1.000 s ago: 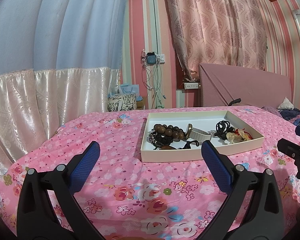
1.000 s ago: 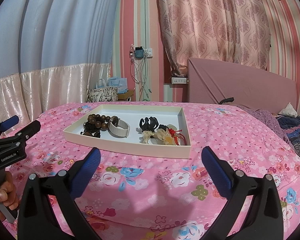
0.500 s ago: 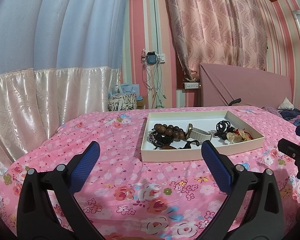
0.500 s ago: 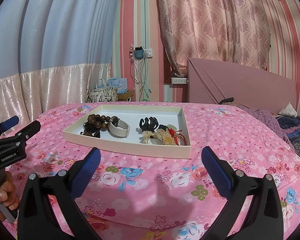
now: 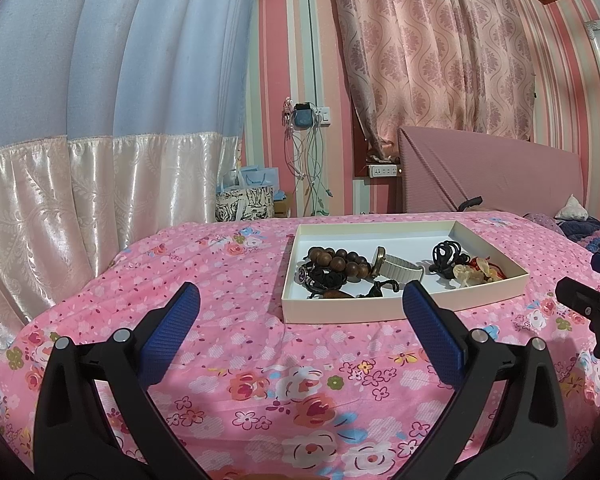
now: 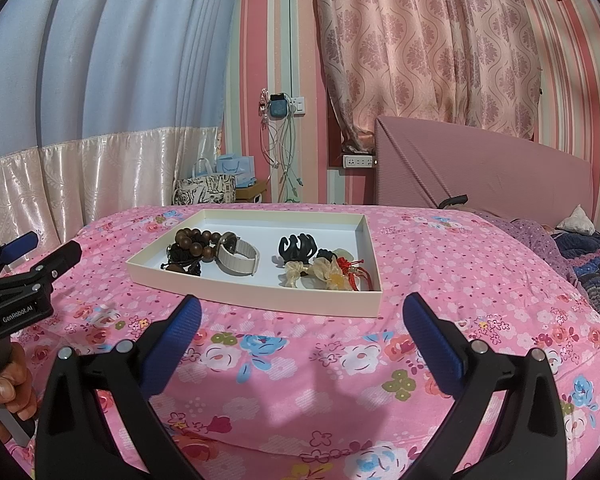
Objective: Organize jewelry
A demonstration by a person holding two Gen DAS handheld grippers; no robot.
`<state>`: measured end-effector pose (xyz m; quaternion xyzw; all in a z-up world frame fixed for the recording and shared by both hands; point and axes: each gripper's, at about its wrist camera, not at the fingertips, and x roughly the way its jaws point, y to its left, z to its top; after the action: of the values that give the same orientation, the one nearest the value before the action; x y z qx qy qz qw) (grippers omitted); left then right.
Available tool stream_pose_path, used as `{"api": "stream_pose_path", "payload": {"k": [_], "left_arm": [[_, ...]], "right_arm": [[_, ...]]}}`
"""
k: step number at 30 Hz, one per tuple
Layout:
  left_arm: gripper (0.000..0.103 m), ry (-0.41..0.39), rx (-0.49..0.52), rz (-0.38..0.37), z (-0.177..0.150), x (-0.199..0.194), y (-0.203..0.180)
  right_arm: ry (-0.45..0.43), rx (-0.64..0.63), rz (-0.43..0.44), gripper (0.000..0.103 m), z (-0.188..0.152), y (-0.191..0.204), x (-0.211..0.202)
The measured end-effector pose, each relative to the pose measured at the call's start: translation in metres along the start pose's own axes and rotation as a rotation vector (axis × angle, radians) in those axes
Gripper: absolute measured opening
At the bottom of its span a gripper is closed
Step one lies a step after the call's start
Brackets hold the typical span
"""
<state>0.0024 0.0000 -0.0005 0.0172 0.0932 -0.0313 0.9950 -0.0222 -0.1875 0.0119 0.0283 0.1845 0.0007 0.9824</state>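
Both grippers, left gripper [image 5: 300, 312] and right gripper [image 6: 300, 316], gape empty over the bed [image 6: 300, 360]; better approach the tray [image 6: 260, 300] slowly, singling out one piece.

I'm seeing the bed's pink floral sheet [image 6: 340, 360] carrying one shallow cream tray [image 6: 260, 300], lying flat near its middle.

Bead bracelet [image 6: 194, 242], watch [image 6: 238, 257], possibly scrunchies [image 6: 328, 270] in tray [image 6: 260, 300].
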Motion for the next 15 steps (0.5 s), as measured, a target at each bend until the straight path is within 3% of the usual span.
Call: {"api": "stream_pose_path", "payload": {"k": [15], "left_arm": [[0.1,0.002,0.0,0.001,-0.0004,-0.0001,-0.0003]], "right_arm": [[0.001,0.0,-0.002,0.1,0.0002,-0.0003,-0.0004]]}}
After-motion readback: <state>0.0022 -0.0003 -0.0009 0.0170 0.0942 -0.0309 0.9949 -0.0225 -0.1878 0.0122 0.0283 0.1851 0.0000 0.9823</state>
